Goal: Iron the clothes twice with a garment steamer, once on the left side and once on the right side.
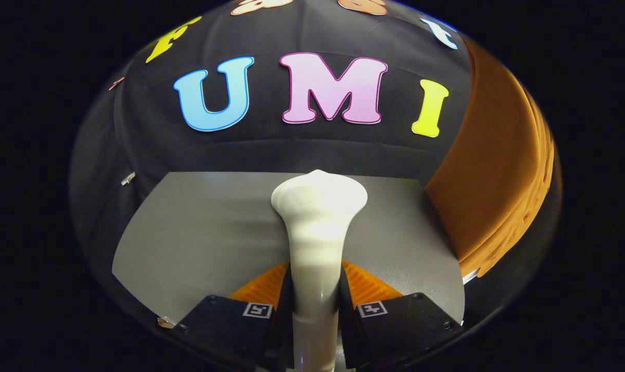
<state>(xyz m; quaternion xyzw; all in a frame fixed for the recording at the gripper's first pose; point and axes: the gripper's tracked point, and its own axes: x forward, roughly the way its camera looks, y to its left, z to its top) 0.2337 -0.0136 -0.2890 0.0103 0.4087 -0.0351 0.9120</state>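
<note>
Between the two fingers of the gripper (pixel 316 294), a glossy white plastic garment steamer (pixel 317 227) is clamped by its slim handle, long axis running toward 12 o'clock, flared head pointing ahead over a flat grey table (pixel 198 232). An orange cloth garment (pixel 493 175) hangs at 2 o'clock, well apart from the head

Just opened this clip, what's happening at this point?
The tool is shut on the handle of a white garment steamer, whose head points forward over a grey table. An orange garment hangs beyond the fingers, off to one side. The steamer head is apart from the cloth, so no pass seems under way.
</note>
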